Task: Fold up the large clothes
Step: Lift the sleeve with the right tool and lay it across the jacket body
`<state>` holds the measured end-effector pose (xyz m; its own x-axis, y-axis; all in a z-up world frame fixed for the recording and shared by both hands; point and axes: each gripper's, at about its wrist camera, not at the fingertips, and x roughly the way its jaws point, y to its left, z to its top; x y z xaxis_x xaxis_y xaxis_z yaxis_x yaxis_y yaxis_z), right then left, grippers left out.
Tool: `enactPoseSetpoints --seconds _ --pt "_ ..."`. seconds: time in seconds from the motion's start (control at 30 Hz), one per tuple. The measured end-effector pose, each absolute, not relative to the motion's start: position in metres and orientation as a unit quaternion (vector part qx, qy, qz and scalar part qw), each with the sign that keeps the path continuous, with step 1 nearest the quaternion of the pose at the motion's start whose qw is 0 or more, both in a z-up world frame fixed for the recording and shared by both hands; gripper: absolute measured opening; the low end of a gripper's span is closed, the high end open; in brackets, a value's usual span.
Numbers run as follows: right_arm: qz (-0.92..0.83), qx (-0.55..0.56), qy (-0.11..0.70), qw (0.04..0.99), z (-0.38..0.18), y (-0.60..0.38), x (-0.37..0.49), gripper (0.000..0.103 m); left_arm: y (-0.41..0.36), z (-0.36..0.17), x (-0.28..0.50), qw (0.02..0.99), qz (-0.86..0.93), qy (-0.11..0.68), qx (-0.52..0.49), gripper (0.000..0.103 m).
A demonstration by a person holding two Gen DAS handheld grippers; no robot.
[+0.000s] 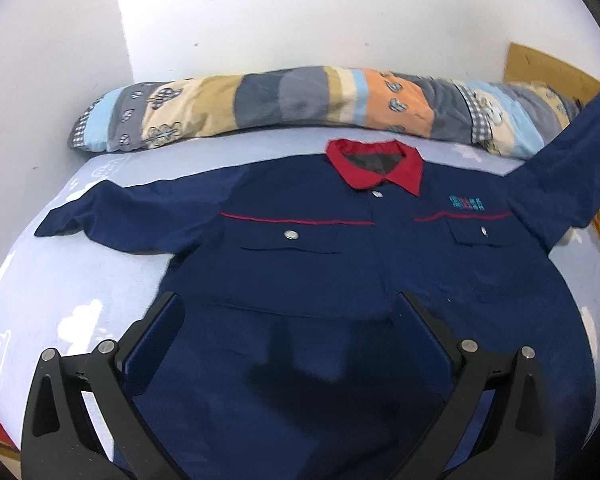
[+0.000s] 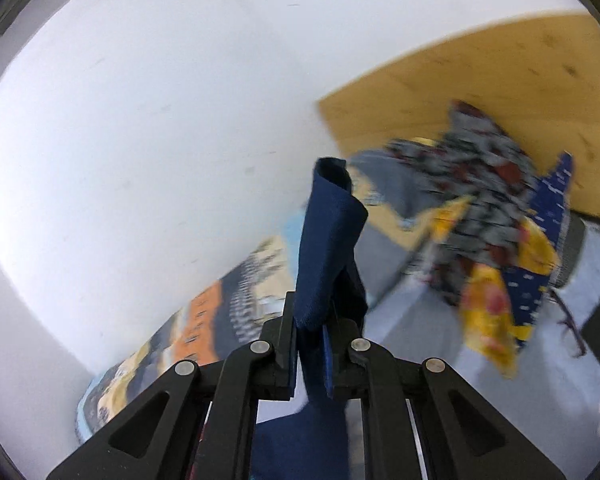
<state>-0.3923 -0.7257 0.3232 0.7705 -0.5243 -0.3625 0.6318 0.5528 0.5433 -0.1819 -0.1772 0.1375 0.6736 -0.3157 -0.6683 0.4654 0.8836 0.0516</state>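
Lying front-up on the bed (image 1: 80, 280), the navy shirt (image 1: 320, 248) has its collar toward the pillow-side edge. Right gripper (image 2: 314, 320) pinches its sleeve (image 2: 328, 232); left gripper (image 1: 288, 312) gapes empty

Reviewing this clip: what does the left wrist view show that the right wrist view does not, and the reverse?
Only the left wrist view shows the navy shirt spread front-up on the bed, with its red collar and chest pockets, and the left gripper with jaws open above the hem.

Only the right wrist view shows the right gripper shut on the sleeve end, plus a heap of patterned clothes.

Both show the sleeve raised off the bed, the striped patchwork pillow, the white wall and the wooden board.
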Motion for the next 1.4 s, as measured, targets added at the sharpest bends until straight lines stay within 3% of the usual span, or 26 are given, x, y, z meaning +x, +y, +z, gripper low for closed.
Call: enactPoseSetpoints --seconds 0.27,0.43,0.57,0.73,0.87,1.0,1.07,1.13,1.17,1.23,1.4 --pt "-0.232 0.266 0.121 0.928 0.377 -0.587 -0.278 0.010 -0.137 0.146 -0.173 0.910 -0.209 0.350 0.072 0.103" --pt "-0.139 0.227 0.159 0.951 0.364 -0.466 -0.187 0.010 -0.110 0.151 -0.168 0.915 -0.200 0.348 0.050 0.103" --pt "-0.076 0.208 0.210 0.952 0.315 -0.378 -0.124 0.010 -0.088 0.152 -0.163 0.916 -0.192 0.350 0.036 0.103" --pt "-0.036 0.146 0.301 0.942 0.203 -0.266 -0.045 0.010 -0.066 0.152 -0.157 0.919 -0.178 0.351 0.018 0.103" --pt "-0.053 0.109 0.376 0.918 0.100 -0.239 -0.007 0.010 -0.054 0.149 -0.151 0.916 -0.174 0.361 0.005 0.103" --pt "-0.062 0.115 0.413 0.901 0.047 -0.221 -0.002 0.011 -0.049 0.149 -0.149 0.916 -0.174 0.362 -0.001 0.103" --pt "-0.068 0.107 0.424 0.897 0.039 -0.212 0.000 0.018 -0.047 0.150 -0.147 0.916 -0.173 0.361 0.000 0.103" --pt "-0.061 0.109 0.445 0.887 0.033 -0.210 0.004 0.033 -0.044 0.150 -0.144 0.918 -0.167 0.359 -0.002 0.103" --pt "-0.033 0.123 0.469 0.874 0.029 -0.211 0.008 0.055 -0.043 0.150 -0.144 0.917 -0.168 0.361 -0.006 0.103" --pt "0.007 0.140 0.493 0.859 0.030 -0.212 0.005 0.058 -0.038 0.150 -0.143 0.915 -0.166 0.367 -0.013 0.103" --pt "0.064 0.173 0.441 0.878 0.077 -0.238 -0.046 0.065 -0.027 0.148 -0.137 0.914 -0.153 0.374 -0.031 0.103"
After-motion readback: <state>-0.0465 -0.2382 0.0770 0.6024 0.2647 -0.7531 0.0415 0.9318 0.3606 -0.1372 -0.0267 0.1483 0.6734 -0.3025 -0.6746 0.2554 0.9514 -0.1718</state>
